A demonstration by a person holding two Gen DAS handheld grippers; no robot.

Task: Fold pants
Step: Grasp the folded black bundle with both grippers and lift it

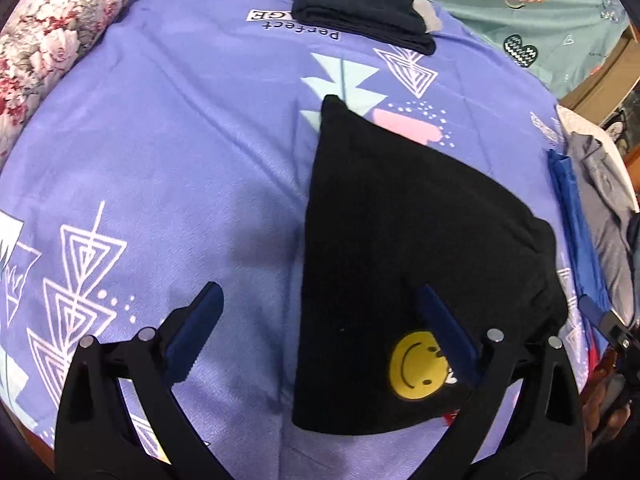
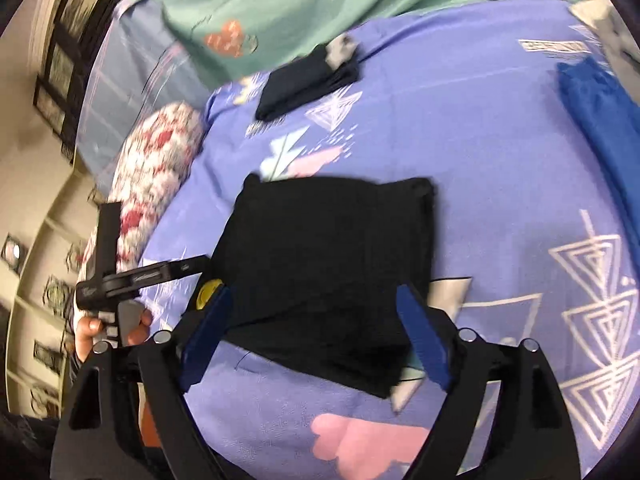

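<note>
Purple bedsheet with white triangle print (image 1: 180, 152) covers the bed, floral bolster (image 1: 52, 36) at one edge, teal sheet (image 1: 500, 12) beyond. Black pants with yellow smiley patch (image 1: 400, 248) lie on the sheet, folded into a compact block, looks like the final fold is done. Left gripper (image 1: 320, 328) open, nothing held, one blue pad over the pants. Right gripper (image 2: 316, 328) open wide above the pants' near edge, nothing pinched. Dark folded garment (image 1: 360, 8) sits farther back, likely finished. Blue and grey clothes (image 1: 592, 220) piled at bed's side, probably remaining. No containers visible.
</note>
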